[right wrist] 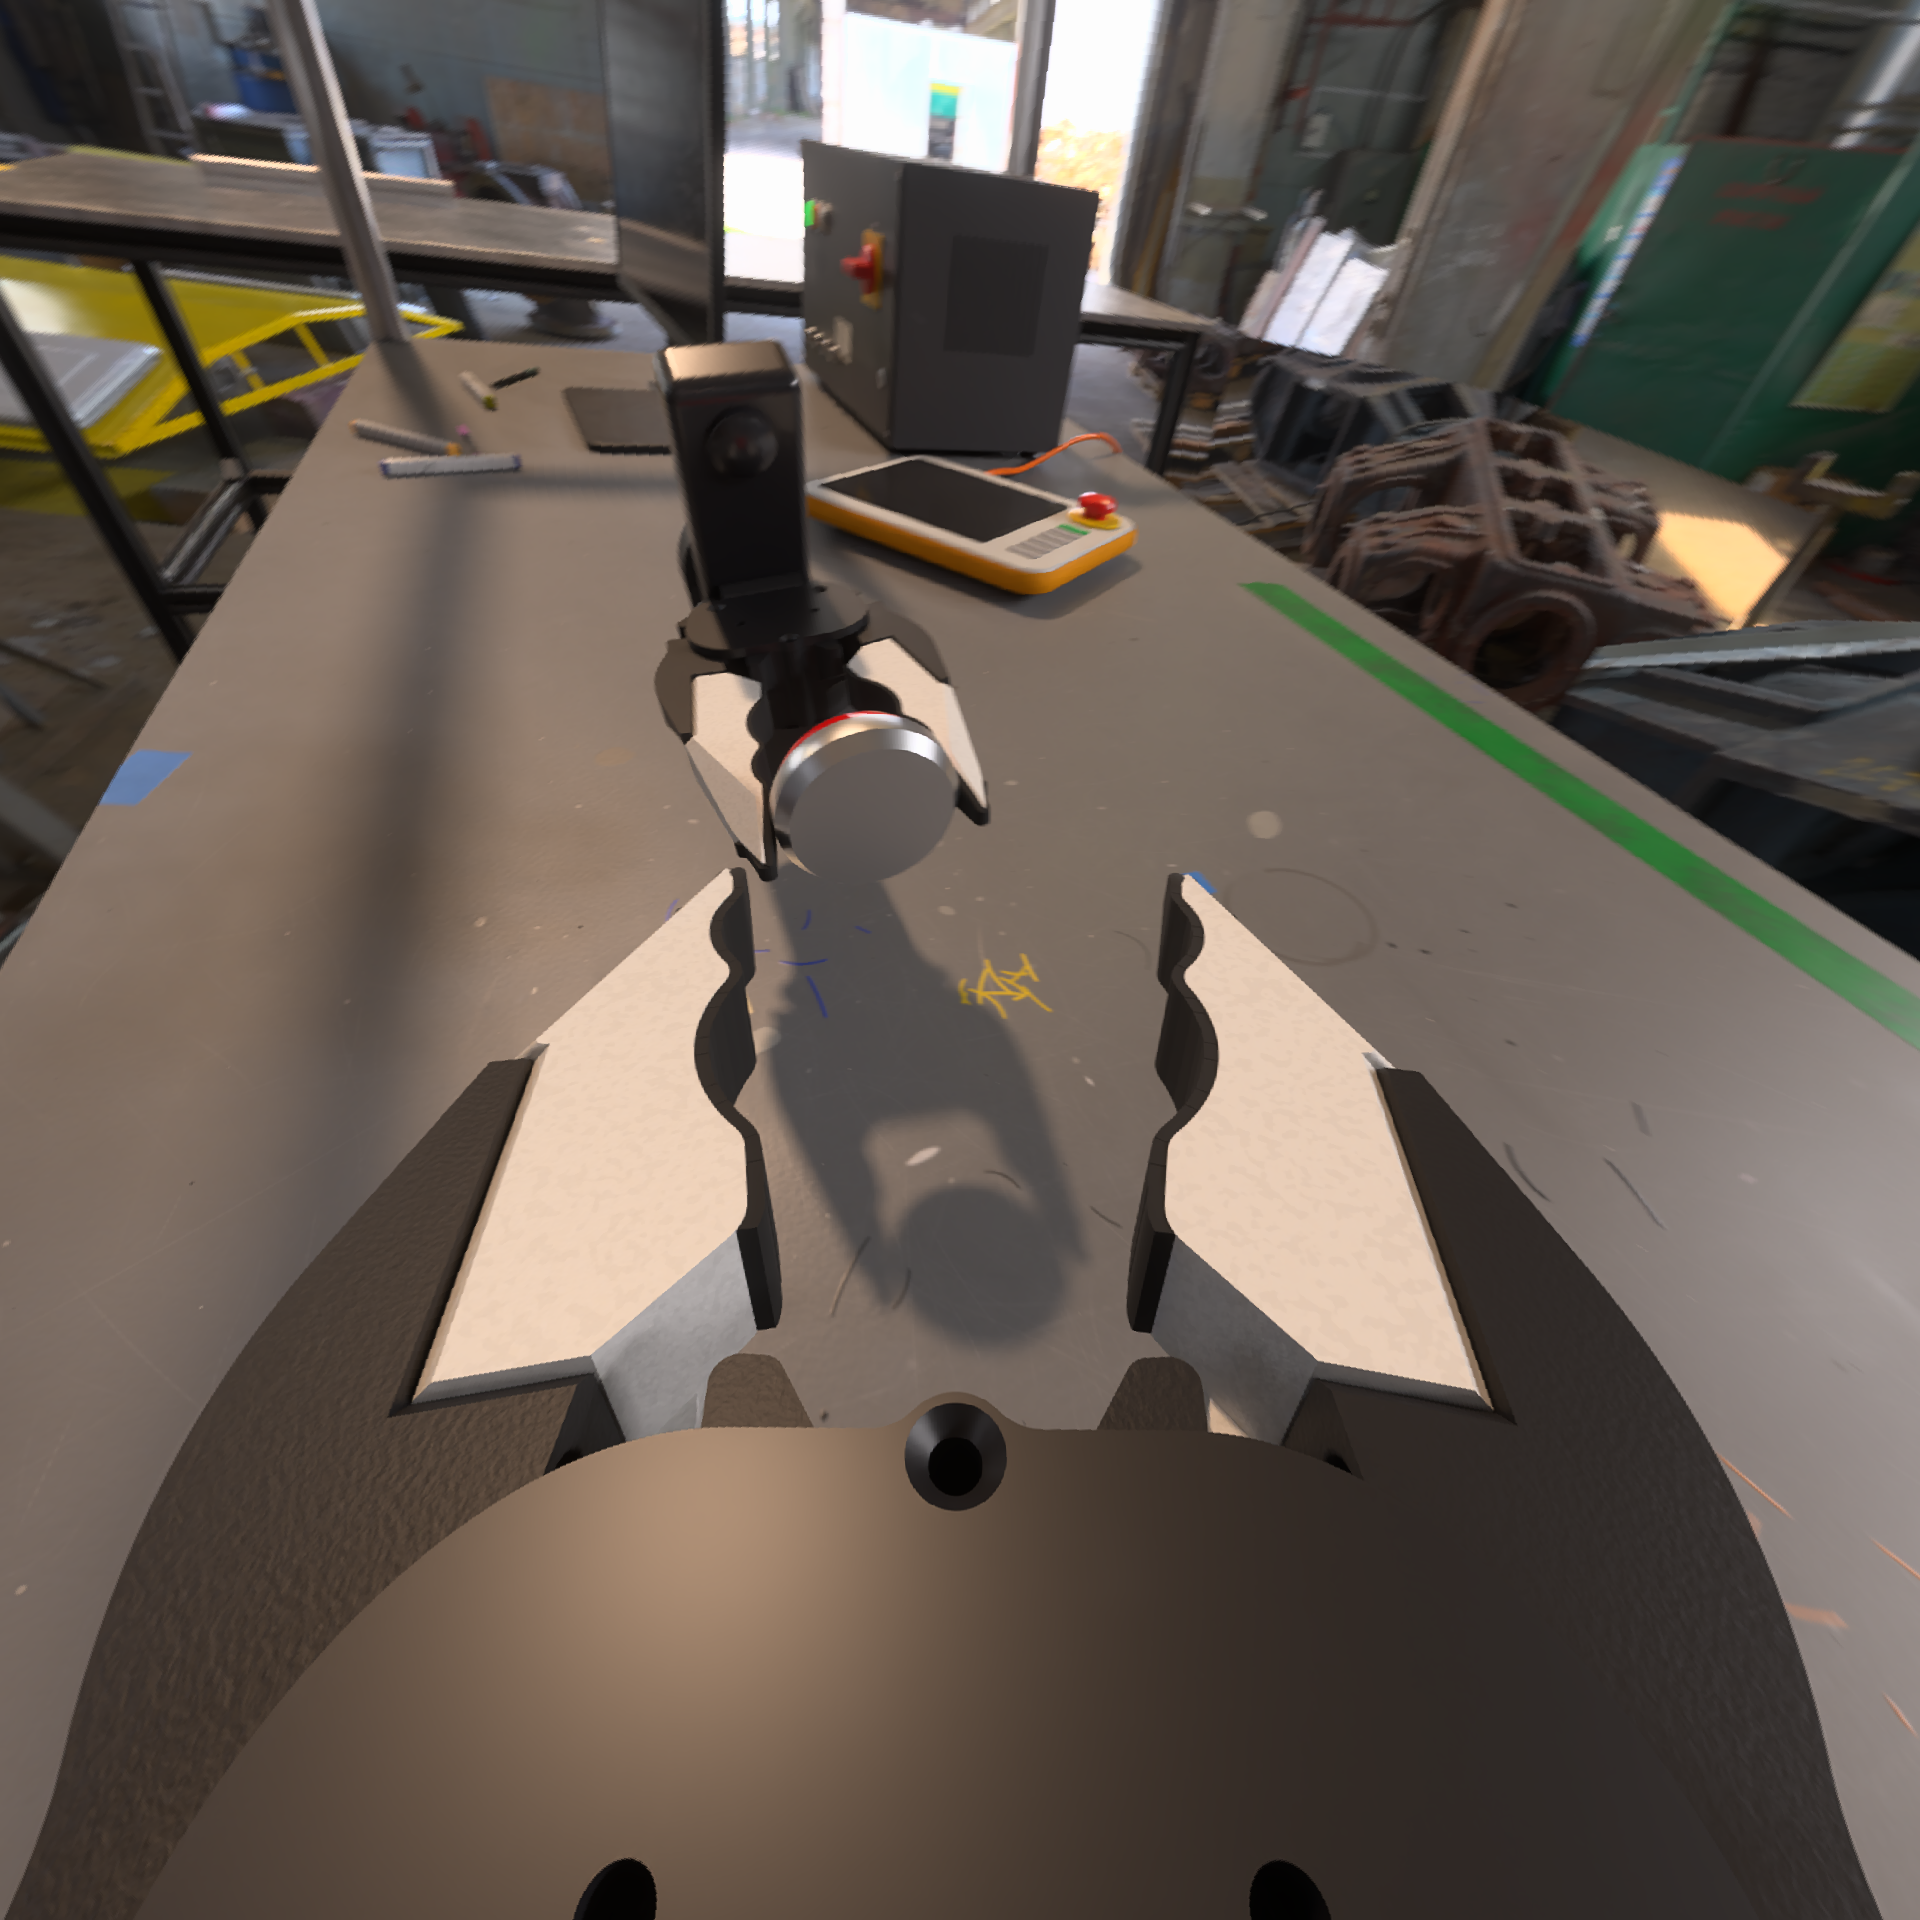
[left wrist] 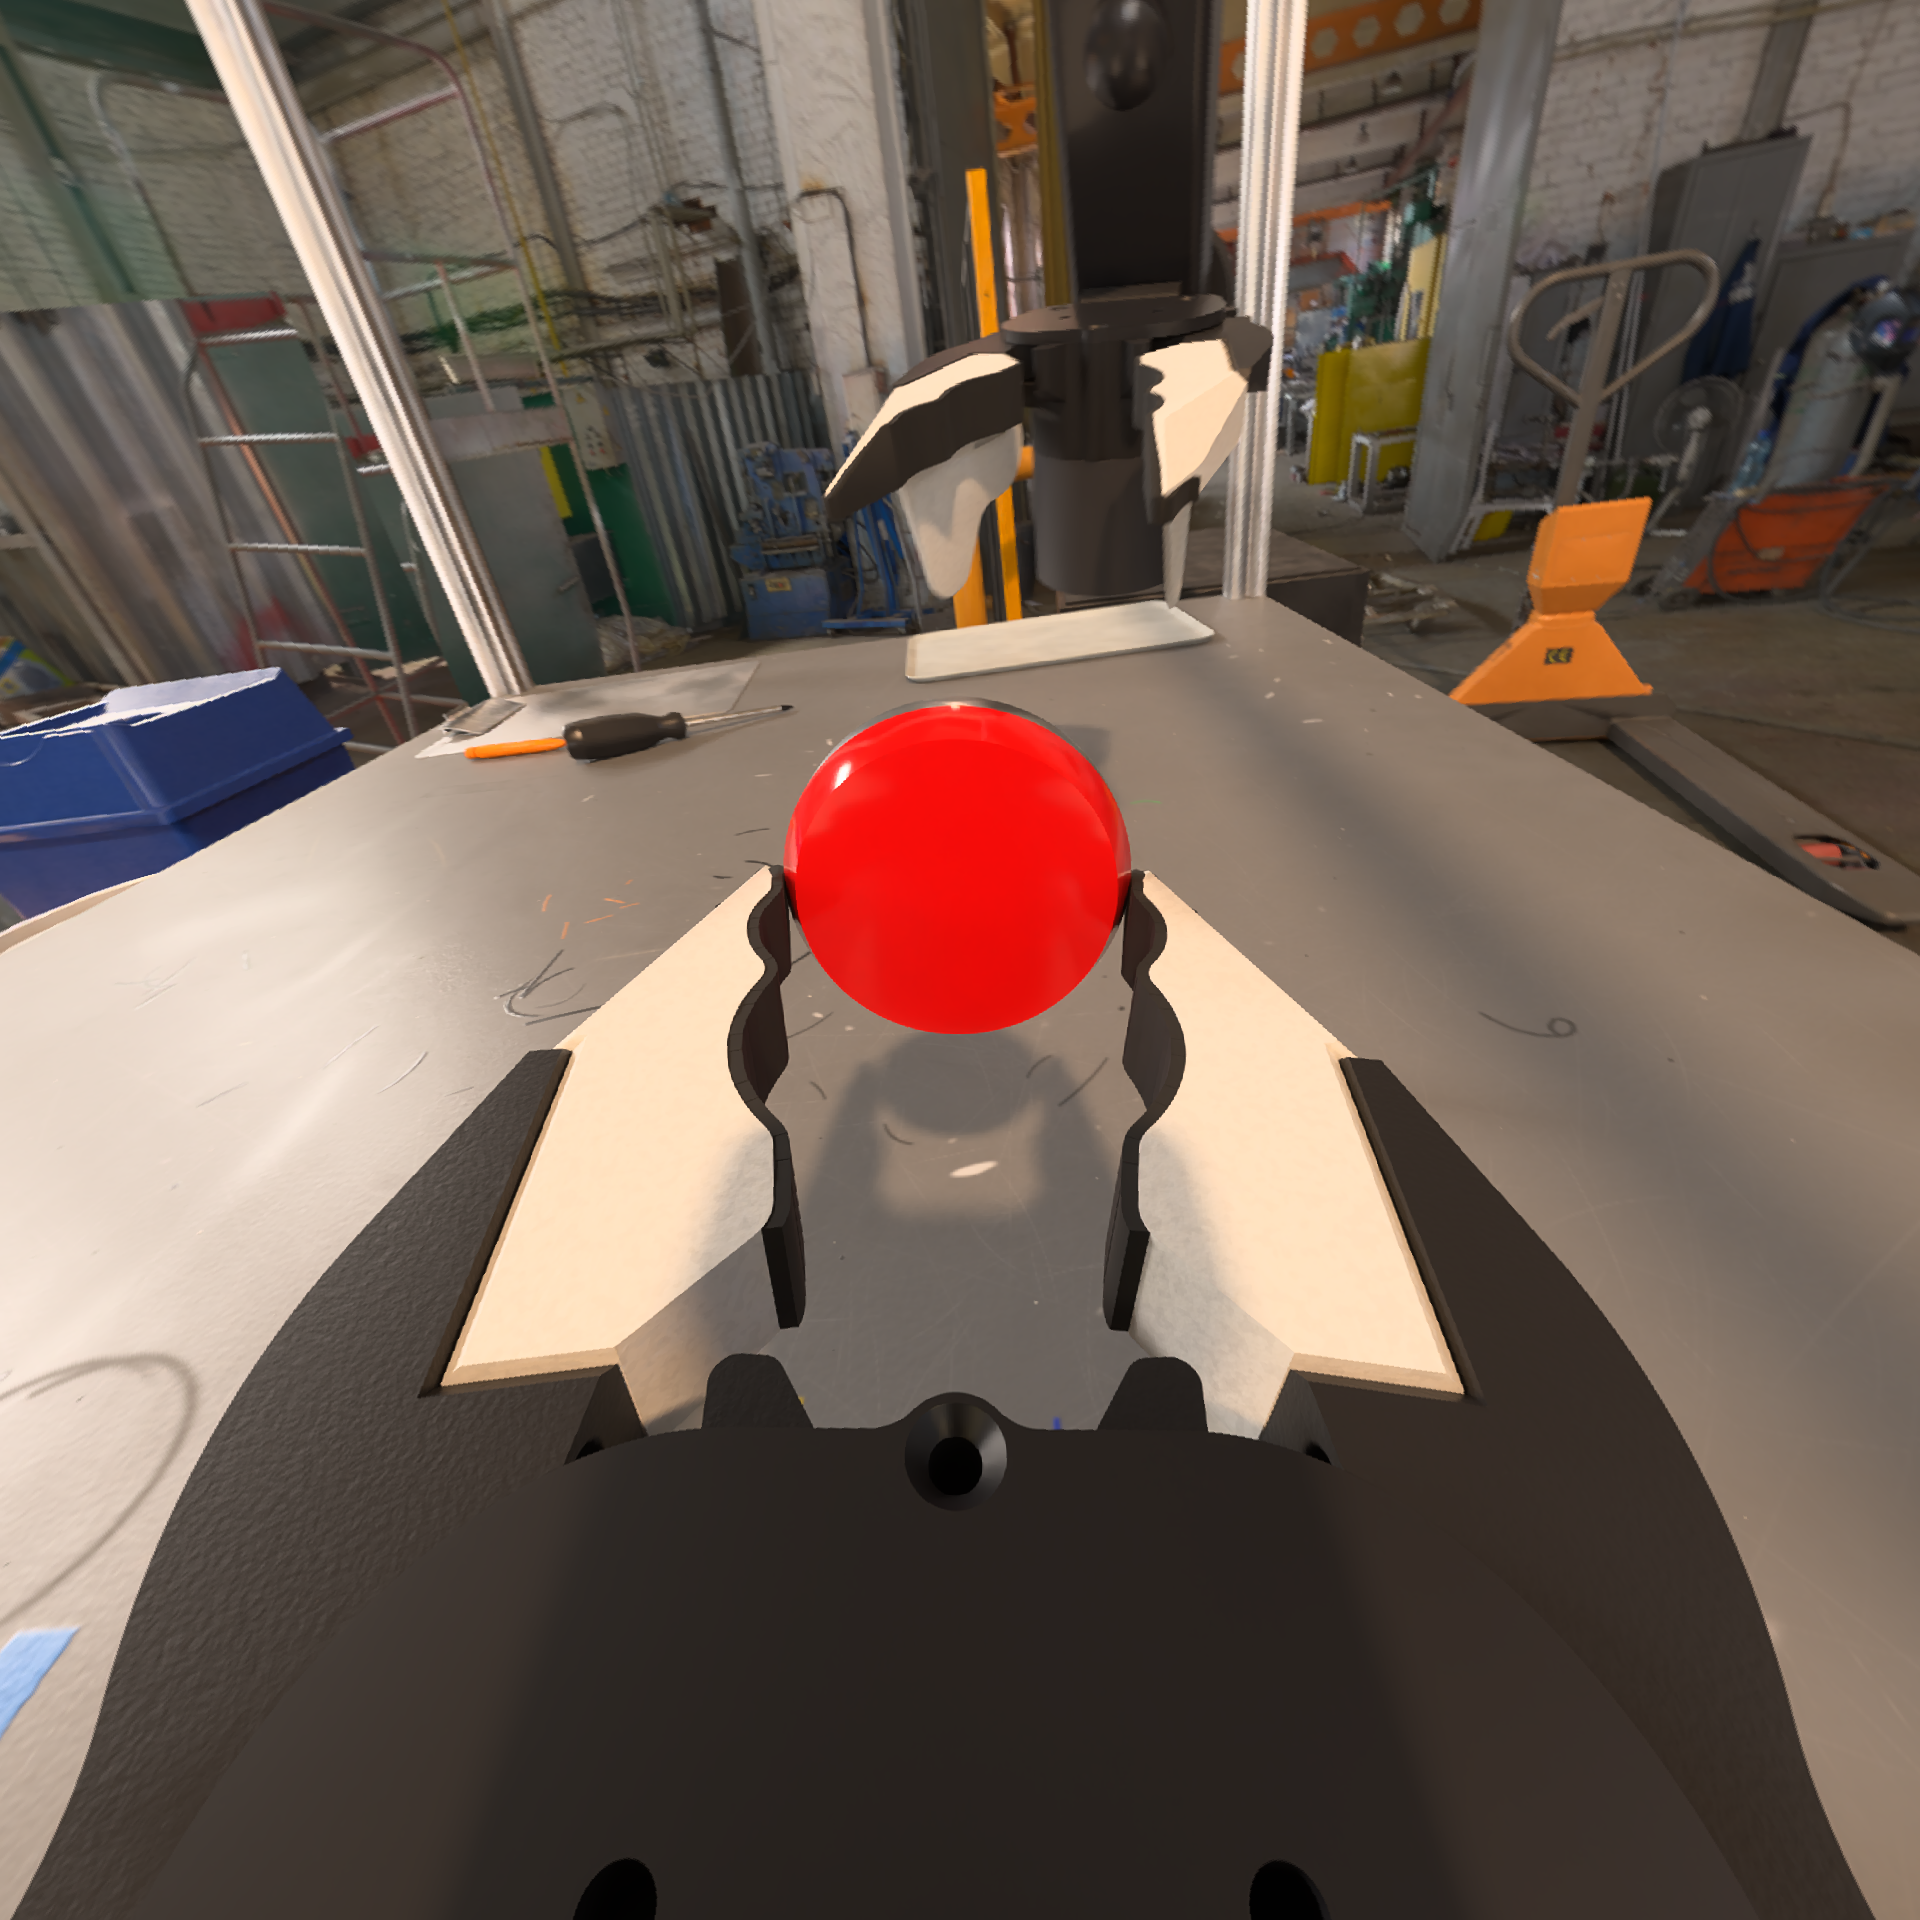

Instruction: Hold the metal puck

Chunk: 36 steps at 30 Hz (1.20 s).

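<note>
The metal puck [left wrist: 956, 873] shows its glossy red face in the left wrist view and its silver metal face [right wrist: 868, 805] in the right wrist view. My left gripper [left wrist: 956, 883] is shut on the puck's rim and holds it on edge above the grey table [left wrist: 1455, 1039]. It also shows in the right wrist view [right wrist: 868, 821], facing me. My right gripper [right wrist: 956, 894] is open and empty, a short way in front of the puck. It appears in the left wrist view [left wrist: 1039, 520] beyond the puck, jaws apart.
A screwdriver [left wrist: 644, 730], a metal sheet [left wrist: 644, 691] and a pale plate [left wrist: 1055, 639] lie at the table's far end. A blue bin [left wrist: 156, 769] stands left. A pendant [right wrist: 971, 523], control box [right wrist: 951, 301], markers [right wrist: 426, 447] and green tape line [right wrist: 1558, 790] show.
</note>
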Each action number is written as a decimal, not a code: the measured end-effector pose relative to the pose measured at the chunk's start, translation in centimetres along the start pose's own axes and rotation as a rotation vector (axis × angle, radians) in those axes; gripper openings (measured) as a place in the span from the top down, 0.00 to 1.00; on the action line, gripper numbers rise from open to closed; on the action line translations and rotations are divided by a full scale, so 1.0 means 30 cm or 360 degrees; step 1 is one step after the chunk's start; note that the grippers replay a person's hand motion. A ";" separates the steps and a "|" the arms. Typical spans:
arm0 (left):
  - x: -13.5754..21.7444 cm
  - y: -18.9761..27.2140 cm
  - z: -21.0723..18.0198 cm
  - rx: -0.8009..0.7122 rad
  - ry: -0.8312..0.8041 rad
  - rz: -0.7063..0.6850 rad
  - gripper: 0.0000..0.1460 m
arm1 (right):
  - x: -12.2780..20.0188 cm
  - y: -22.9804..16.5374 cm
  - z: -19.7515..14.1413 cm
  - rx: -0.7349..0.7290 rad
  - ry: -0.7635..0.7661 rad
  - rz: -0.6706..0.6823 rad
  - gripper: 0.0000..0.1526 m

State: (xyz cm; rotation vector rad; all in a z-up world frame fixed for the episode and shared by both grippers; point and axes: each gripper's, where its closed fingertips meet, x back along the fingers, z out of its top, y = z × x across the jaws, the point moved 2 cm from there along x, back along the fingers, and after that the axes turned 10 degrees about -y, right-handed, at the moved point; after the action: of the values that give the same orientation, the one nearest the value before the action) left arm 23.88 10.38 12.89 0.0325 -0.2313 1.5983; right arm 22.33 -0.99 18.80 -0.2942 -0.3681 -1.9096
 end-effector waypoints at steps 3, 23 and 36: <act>-0.009 0.015 -0.008 -0.0033 -0.0030 -0.0034 0.56 | -0.065 -0.022 -0.028 0.0089 -0.0039 0.0071 0.56; -0.028 0.037 -0.014 -0.0038 -0.0031 -0.0111 0.56 | -0.171 -0.034 -0.112 0.0009 0.0048 0.0375 0.85; -0.009 0.011 -0.015 0.0026 0.0004 -0.0070 0.56 | -0.199 -0.012 -0.087 -0.0151 0.0262 0.0397 0.86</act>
State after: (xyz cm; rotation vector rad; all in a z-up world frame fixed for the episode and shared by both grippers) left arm 23.61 10.19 12.36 0.0475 -0.2143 1.5566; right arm 24.05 3.24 14.14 -0.2317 -0.1244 -1.6938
